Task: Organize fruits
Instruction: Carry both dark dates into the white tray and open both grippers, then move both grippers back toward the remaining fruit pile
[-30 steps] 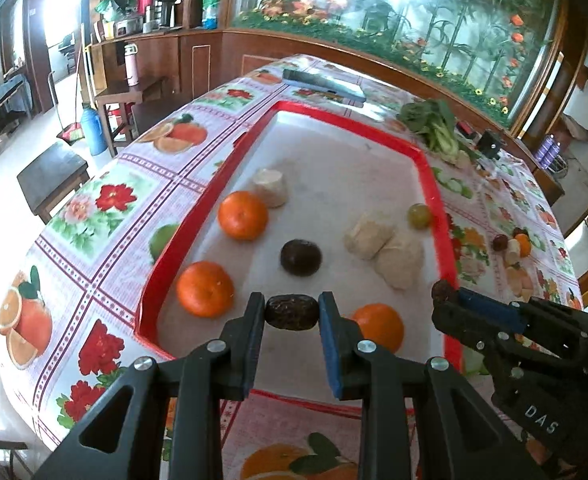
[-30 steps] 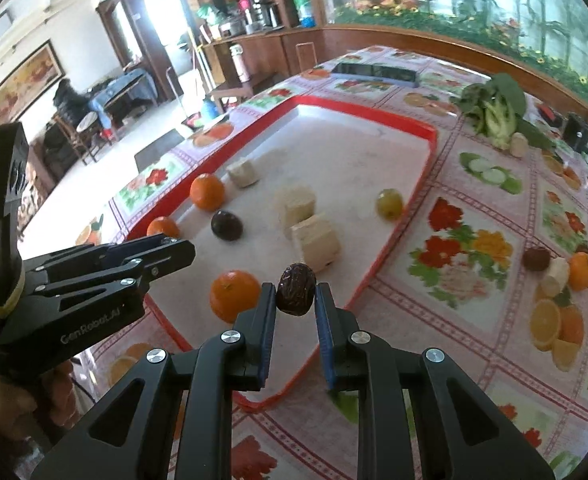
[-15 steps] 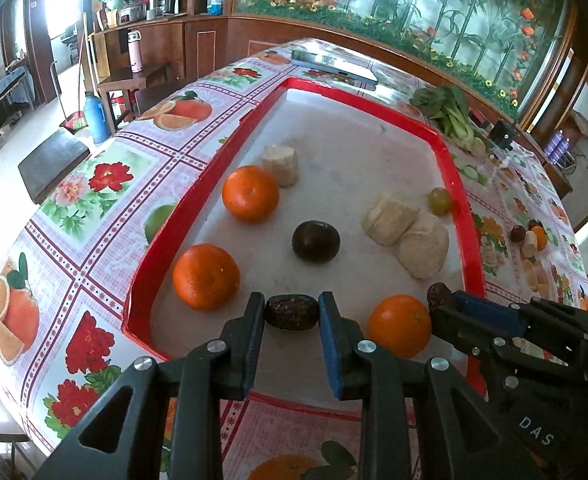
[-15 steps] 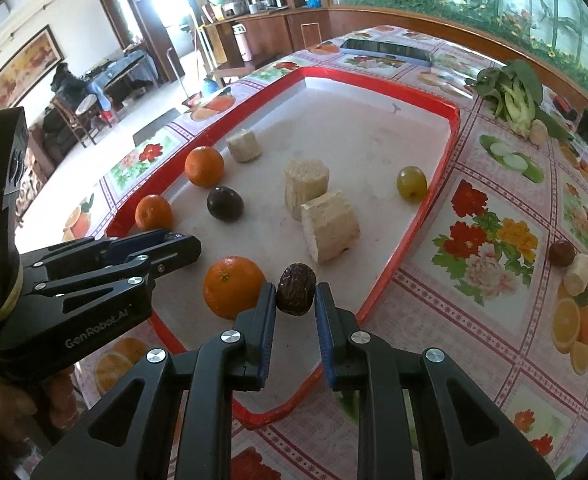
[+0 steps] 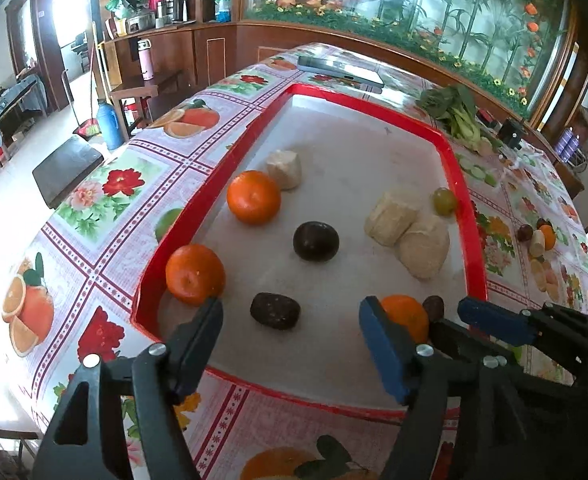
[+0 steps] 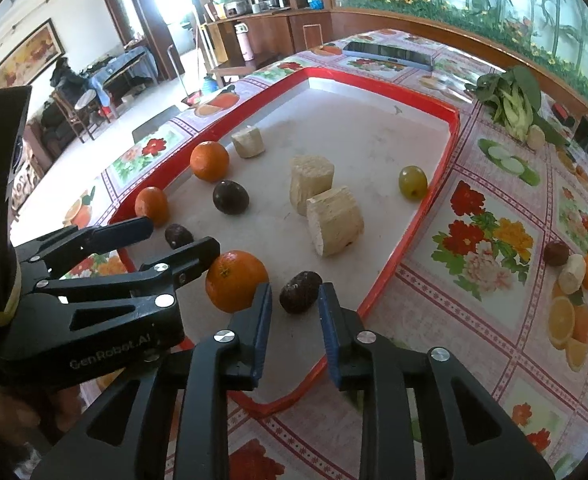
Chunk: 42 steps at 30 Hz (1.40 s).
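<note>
Dates that each gripper clamped half a second ago now lie loose on the red tray [image 5: 469,216]: left gripper [image 5: 290,316] jaws released around one date [image 5: 274,310], right gripper [image 6: 295,300] jaws released around the other date [image 6: 301,286]. Low in both frames, the tray also holds three oranges, a dark plum [image 5: 316,241], a grape [image 5: 444,201] and pale chunks.

In the tray [image 6: 433,184]: three oranges [image 6: 236,280], two dates [image 6: 300,286], one dark round fruit [image 6: 230,197], one green grape [image 6: 412,182], three pale chunks [image 6: 333,220]. Beside it: one bunch of greens [image 6: 511,96].
</note>
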{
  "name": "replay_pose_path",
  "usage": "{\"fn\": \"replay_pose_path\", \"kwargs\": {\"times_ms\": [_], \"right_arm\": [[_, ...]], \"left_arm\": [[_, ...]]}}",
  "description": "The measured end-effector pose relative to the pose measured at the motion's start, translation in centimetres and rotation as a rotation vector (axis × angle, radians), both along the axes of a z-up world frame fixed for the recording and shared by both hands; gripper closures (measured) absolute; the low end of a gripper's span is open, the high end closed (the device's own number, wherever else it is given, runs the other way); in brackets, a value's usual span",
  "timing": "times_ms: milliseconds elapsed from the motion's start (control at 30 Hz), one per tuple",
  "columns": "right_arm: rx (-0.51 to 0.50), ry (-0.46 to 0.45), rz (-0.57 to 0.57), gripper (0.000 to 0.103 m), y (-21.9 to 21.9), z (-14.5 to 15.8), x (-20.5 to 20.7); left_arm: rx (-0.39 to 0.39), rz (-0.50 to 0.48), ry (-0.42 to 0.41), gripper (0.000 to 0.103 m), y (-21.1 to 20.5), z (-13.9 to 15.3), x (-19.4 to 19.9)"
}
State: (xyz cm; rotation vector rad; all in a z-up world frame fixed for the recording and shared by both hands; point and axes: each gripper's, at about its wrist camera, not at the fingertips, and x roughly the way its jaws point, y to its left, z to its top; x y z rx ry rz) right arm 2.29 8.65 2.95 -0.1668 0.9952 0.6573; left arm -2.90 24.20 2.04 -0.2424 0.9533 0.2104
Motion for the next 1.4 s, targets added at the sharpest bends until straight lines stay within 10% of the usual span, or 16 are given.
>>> {"fn": "replay_pose_path", "kwargs": {"times_ms": [633,800,1000,1400], "right_arm": [[0.029,-0.001,-0.138,0.071,-5.7,1.4,-4.2],[0.042,0.003,-0.228,0.067,-9.2,1.5,-4.1],[0.043,-0.051,-0.369,0.038,-14.1,2.0,-4.1],[0.111,0.035,-0.652,0.037,-24.5,-0.1,-3.2]], "left_arm": [[0.029,-0.025,-0.063,0.028,-5.0,3.4,-1.4],[0.042,-0.076,-0.071,0.027,-7.9,4.1,-0.9],[0.064,-0.162,-0.063,0.025,-12.2,4.3,0.7],[0.114,-0.396,0.013,0.021,-21.6,2.4,9.3]]}}
